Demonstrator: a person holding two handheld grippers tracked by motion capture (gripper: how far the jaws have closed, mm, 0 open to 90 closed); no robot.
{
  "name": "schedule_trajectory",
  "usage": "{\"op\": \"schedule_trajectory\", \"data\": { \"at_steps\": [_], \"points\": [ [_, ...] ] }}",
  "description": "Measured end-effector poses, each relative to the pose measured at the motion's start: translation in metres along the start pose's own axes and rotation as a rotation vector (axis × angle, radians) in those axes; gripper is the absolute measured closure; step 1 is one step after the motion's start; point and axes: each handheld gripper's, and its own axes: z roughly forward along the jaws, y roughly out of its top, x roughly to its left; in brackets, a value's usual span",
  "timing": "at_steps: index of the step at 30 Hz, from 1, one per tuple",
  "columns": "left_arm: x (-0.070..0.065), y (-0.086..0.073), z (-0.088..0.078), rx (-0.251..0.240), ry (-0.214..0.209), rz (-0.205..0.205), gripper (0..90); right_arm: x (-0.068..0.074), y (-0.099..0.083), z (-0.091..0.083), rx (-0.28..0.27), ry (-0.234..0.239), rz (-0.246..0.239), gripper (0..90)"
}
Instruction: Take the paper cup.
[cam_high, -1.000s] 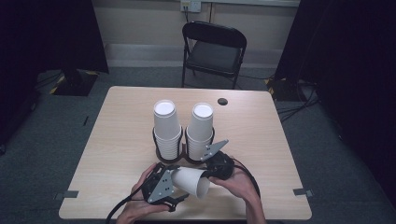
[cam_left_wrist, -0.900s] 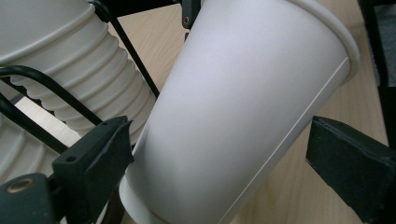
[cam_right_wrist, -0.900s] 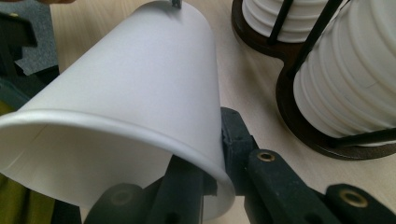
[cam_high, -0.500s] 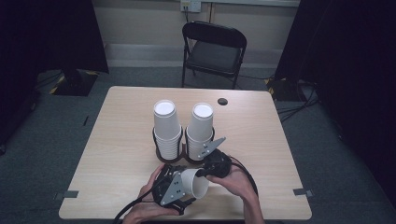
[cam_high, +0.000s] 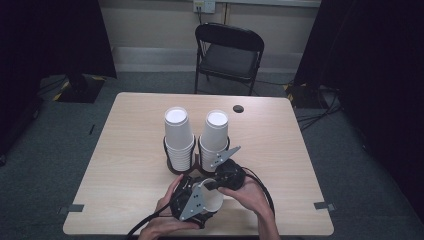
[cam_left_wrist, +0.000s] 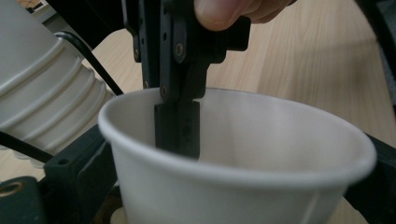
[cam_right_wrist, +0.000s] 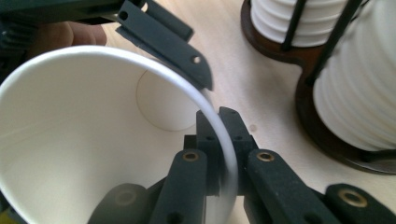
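At the lower centre of the high view, near the table's (cam_high: 120, 150) front edge, a single paper cup (cam_high: 212, 199) lies sideways between both grippers. The right gripper (cam_right_wrist: 218, 158) pinches its rim, jaws closed on the wall. The left gripper (cam_high: 192, 202) straddles the cup, its jaws having just closed slightly from their widest; whether they press it I cannot tell. Two cup stacks (cam_high: 179, 137) stand just behind, with bare tabletop on either side.

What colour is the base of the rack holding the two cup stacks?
Dark brown, under black wire uprights. The rack base shows best in the right gripper view.
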Motion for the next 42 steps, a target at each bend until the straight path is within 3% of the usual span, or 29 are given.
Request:
{"op": "schedule_trajectory", "data": {
  "at_steps": [2,7,15,24,35,36,42],
  "points": [
    [-0.001,0.001,0.001,0.001,0.024,0.011,6.0,0.0,0.0,0.0,0.001,-0.001,0.001,88.7],
    [-0.001,0.002,0.001,-0.014,0.027,-0.001,7.3,0.001,0.001,-0.002,-0.021,0.012,0.025,88.7],
    [0.0,-0.001,0.002,-0.017,0.033,-0.013,8.0,0.003,0.001,-0.002,-0.021,-0.005,0.051,88.3],
    [0.006,-0.004,-0.003,-0.047,0.053,-0.084,9.9,0.003,0.001,-0.006,-0.061,-0.025,0.116,81.3],
    [0.014,-0.016,-0.005,-0.089,0.072,-0.224,9.8,0.006,-0.009,-0.018,-0.23,-0.076,0.139,67.1],
    [0.016,-0.017,-0.006,-0.079,0.073,-0.218,9.8,0.006,-0.01,-0.019,-0.253,-0.075,0.139,66.3],
    [0.02,-0.025,-0.014,-0.103,0.098,-0.28,9.5,0.008,-0.017,-0.022,-0.357,-0.139,0.128,56.1]
  ]
}}
